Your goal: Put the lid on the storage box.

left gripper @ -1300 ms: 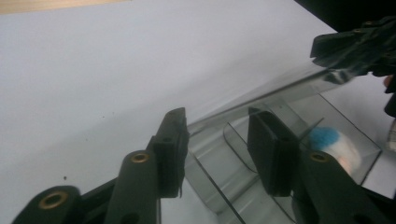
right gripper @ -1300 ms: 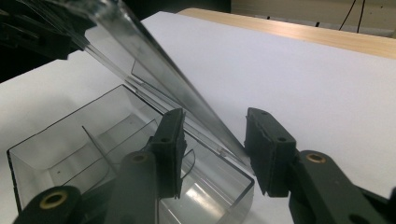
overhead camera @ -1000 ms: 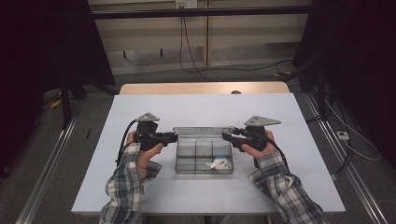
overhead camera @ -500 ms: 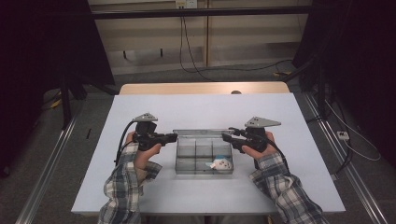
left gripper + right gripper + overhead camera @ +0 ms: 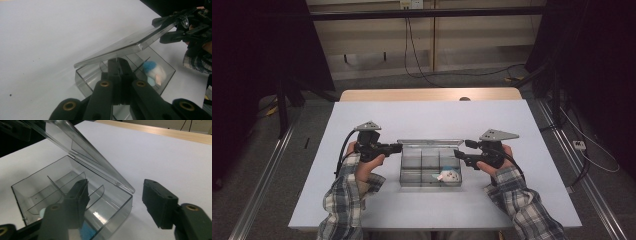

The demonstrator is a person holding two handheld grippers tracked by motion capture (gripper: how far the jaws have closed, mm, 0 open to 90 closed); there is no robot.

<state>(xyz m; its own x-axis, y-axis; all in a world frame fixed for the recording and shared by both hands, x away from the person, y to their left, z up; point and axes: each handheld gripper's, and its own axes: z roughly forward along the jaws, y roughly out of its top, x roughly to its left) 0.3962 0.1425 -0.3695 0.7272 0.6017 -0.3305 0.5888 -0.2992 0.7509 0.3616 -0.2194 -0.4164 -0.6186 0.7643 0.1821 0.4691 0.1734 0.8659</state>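
A clear compartment box [image 5: 404,171] sits mid-table with its lid [image 5: 430,142] hinged partly up. A small white, blue and pink soft toy [image 5: 448,176] lies in its front right compartment. My left gripper [image 5: 399,147] is shut at the box's left side; in the left gripper view its closed tips [image 5: 117,62] reach over the box rim [image 5: 85,77] under the tilted lid [image 5: 120,48]. My right gripper [image 5: 460,148] is open at the box's right end. One of its jaws is over the box [image 5: 112,212] and the other outside, with the lid's [image 5: 82,150] corner between them.
The white table top [image 5: 437,120] stretches wide around the box, with a wooden strip [image 5: 427,94] along its far edge. Checked sleeves [image 5: 344,200] come in from the front. Metal rails and cables lie on the floor at both sides.
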